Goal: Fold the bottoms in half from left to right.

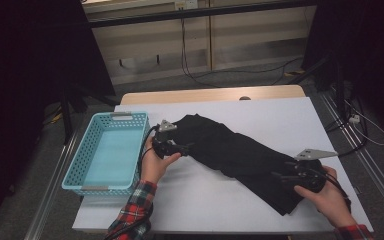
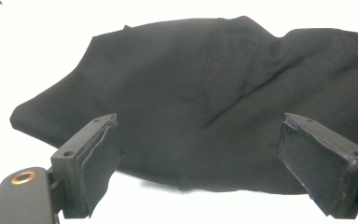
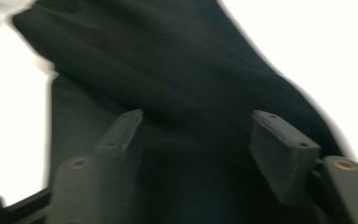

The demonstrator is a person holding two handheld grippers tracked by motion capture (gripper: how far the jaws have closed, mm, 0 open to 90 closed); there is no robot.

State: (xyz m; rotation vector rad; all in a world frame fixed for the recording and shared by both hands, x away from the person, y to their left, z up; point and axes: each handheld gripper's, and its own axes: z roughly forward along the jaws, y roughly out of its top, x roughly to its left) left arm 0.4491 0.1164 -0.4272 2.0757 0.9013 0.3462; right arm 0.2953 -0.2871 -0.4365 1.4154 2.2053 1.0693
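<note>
I count one black cloth (image 1: 240, 152), one basket (image 1: 75, 172) and two tongs on the counter (image 1: 280, 112). The cloth is soft, matte and creased, a long rumpled band lying slantwise across the white counter from near the basket down to the near right corner. The basket is pale blue plastic, rectangular, with perforated walls, and sits at the counter's left edge, just beside the cloth's upper end. My left tongs (image 1: 187, 146) lie level at that upper end, held in the left hand (image 1: 155, 162), wrist bent and a red plaid sleeve (image 1: 132, 210) behind it; in the left gripper view the jaws stand wide apart with the cloth's edge ahead of them and nothing pressed between the pads (image 2: 98, 161). My right tongs (image 1: 280, 176) rest over the lower end, gripped by the right hand (image 1: 327, 195) coming in from the near right corner. Their jaws are apart, with cloth under and between them but not pinched; that view is blurred.
</note>
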